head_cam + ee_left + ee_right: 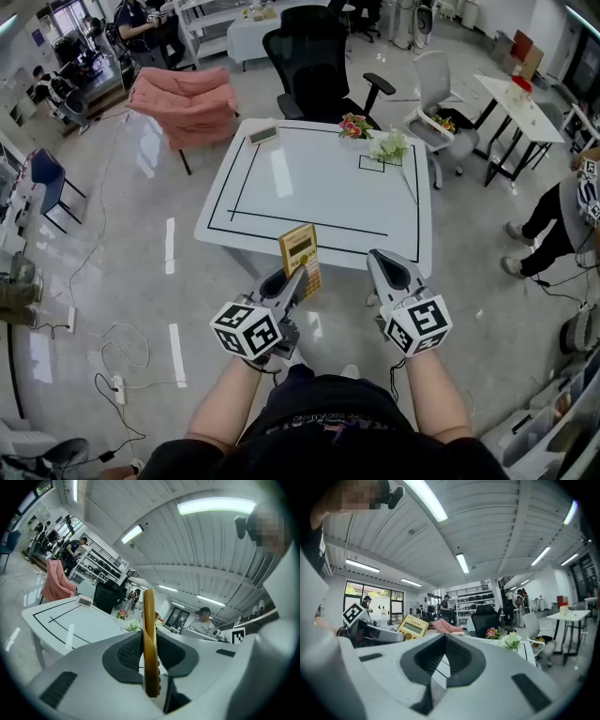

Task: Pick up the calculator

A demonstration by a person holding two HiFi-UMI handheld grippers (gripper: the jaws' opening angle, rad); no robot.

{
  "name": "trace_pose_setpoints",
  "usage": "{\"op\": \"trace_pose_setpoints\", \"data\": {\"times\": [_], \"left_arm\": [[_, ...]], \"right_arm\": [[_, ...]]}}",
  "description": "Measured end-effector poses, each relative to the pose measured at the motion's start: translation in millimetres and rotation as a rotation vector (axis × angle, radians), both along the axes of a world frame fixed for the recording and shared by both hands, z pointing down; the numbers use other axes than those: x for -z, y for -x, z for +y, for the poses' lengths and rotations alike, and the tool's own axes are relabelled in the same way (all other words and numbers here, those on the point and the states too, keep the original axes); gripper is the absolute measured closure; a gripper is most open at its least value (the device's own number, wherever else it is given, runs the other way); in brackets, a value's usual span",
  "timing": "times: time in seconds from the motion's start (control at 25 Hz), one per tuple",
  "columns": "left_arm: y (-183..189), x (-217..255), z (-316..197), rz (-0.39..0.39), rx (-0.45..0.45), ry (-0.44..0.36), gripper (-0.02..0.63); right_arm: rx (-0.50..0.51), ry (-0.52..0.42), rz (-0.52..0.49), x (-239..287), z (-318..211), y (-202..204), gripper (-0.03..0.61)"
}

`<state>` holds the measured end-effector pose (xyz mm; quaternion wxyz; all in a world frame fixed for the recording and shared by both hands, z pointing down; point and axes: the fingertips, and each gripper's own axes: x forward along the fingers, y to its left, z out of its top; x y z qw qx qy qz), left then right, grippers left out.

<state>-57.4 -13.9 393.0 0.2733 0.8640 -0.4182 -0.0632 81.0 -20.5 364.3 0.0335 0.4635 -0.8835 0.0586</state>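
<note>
The yellow calculator (301, 258) stands upright in my left gripper (298, 279), in front of the white table's (281, 192) near edge. In the left gripper view the calculator (149, 639) shows edge-on, clamped between the two dark pads. My right gripper (386, 265) is beside it to the right, shut and holding nothing; its pads (459, 660) meet in the right gripper view. From there the calculator (412, 627) shows at the left, held off the table.
The table carries black tape lines, a small digital clock (262, 135) at its far left corner, and flowers (355, 126) and a white bouquet (389, 146) at the far right. A black office chair (314, 61) stands behind it. Cables (112, 347) lie on the floor to the left.
</note>
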Motion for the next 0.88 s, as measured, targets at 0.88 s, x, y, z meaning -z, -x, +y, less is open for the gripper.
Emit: {"op": "trace_pose_setpoints", "data": {"times": [0.88], "left_arm": [[-56.8, -2.9, 107.0, -0.053, 0.134, -0.01, 0.534]], "right_arm": [[0.176, 0.018, -0.033, -24.7, 83.7, -37.4, 0.577]]}}
